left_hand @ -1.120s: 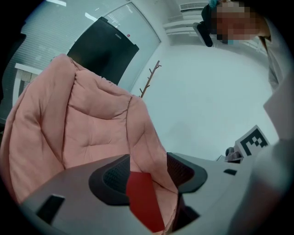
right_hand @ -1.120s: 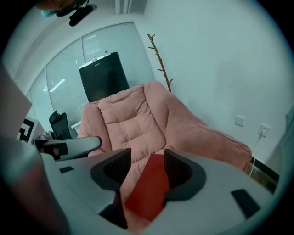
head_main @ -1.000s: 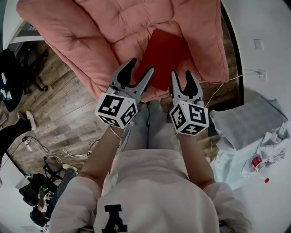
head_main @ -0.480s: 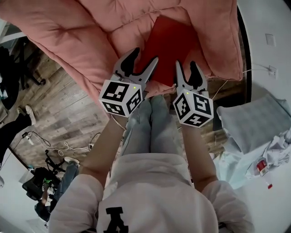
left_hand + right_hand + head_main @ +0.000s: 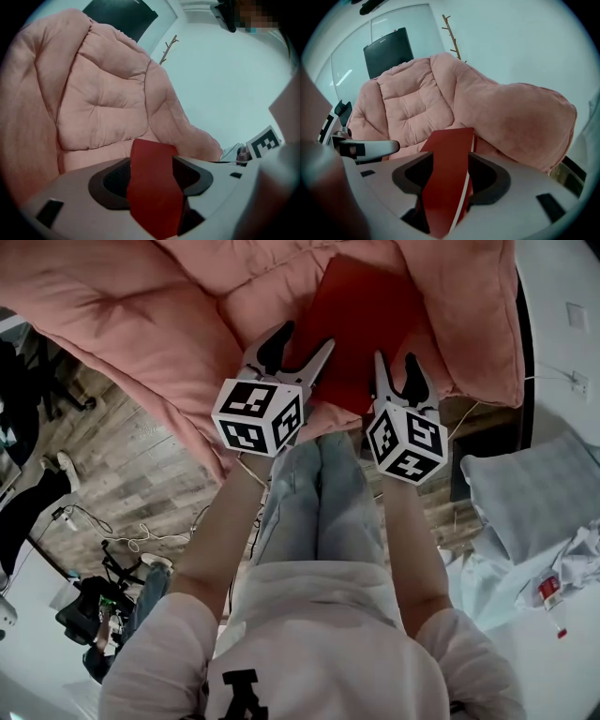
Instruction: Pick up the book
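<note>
A red book (image 5: 370,324) lies flat on the seat of a pink cushioned chair (image 5: 141,315). My left gripper (image 5: 307,337) hovers over the book's near left edge. Its jaws are opening, and in the left gripper view the book (image 5: 152,187) fills the gap between the pads, with no pad pressing on it. My right gripper (image 5: 395,360) is at the book's near right corner. It stands open too, and the right gripper view has the book (image 5: 447,168), with its white page edge, running up through the gap.
The chair's puffy arms (image 5: 520,117) rise on both sides of the seat. Wood floor (image 5: 122,474) with cables (image 5: 131,545) lies to the left. Grey cloth (image 5: 544,493) lies at the right. A black screen (image 5: 389,49) stands behind the chair. The person's legs (image 5: 319,493) are below the grippers.
Both grippers have come down toward the seat, closer to the book's near edge. The left jaws stand slightly wider.
</note>
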Demonstrator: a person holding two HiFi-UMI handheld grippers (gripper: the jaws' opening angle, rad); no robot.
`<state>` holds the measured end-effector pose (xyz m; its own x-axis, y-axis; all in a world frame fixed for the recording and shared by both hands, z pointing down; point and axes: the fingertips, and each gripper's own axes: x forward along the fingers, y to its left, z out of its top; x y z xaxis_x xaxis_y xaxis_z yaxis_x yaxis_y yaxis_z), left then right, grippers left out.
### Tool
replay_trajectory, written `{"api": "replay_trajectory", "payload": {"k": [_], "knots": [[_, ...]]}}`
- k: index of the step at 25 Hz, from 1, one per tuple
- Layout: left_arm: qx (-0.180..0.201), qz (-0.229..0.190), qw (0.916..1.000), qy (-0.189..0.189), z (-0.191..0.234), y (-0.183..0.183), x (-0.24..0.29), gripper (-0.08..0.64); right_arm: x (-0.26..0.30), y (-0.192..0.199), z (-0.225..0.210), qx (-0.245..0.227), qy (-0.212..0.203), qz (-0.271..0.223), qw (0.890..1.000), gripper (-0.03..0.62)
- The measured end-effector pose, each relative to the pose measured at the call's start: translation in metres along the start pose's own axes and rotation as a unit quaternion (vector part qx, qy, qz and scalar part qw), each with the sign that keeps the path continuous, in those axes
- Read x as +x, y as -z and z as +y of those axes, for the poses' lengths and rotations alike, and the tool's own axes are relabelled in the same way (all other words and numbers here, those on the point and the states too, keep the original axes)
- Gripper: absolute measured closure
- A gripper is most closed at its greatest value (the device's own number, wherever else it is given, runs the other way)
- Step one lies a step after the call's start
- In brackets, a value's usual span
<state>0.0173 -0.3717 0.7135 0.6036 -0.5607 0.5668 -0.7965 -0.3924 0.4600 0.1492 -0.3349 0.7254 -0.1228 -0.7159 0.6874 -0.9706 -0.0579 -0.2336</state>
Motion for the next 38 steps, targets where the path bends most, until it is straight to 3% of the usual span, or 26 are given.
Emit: {"api": "replay_trajectory", "payload": {"k": [10, 16, 20, 26, 27, 29, 33, 38], "knots": [[-0.013, 0.046, 0.9988, -0.012, 0.023, 0.036, 0.033, 0.288, 0.030, 0.033, -0.016, -0.014, 0.018, 0.035, 0.999, 0.351], [-0.030, 0.068, 0.9972, -0.001, 0.030, 0.053, 0.050, 0.258, 0.038, 0.037, -0.013, -0.024, 0.011, 0.040, 0.999, 0.350], [-0.047, 0.087, 0.9951, 0.008, 0.034, 0.065, 0.058, 0.244, 0.039, 0.043, -0.009, -0.005, -0.004, 0.051, 0.999, 0.350], [-0.082, 0.092, 0.9920, 0.025, 0.036, 0.071, 0.064, 0.244, 0.043, 0.048, -0.006, 0.018, -0.024, 0.066, 0.997, 0.346], [-0.086, 0.093, 0.9915, 0.029, 0.036, 0.071, 0.064, 0.239, 0.044, 0.050, -0.002, 0.022, -0.036, 0.075, 0.996, 0.308], [-0.087, 0.093, 0.9914, 0.030, 0.036, 0.071, 0.065, 0.238, 0.046, 0.055, 0.004, 0.021, -0.048, 0.085, 0.995, 0.277], [-0.083, 0.095, 0.9917, 0.025, 0.035, 0.074, 0.068, 0.238, 0.052, 0.063, 0.001, 0.012, -0.035, 0.080, 0.996, 0.273], [-0.080, 0.093, 0.9922, 0.022, 0.035, 0.074, 0.069, 0.238, 0.053, 0.063, -0.001, 0.017, -0.050, 0.073, 0.996, 0.272]]}}
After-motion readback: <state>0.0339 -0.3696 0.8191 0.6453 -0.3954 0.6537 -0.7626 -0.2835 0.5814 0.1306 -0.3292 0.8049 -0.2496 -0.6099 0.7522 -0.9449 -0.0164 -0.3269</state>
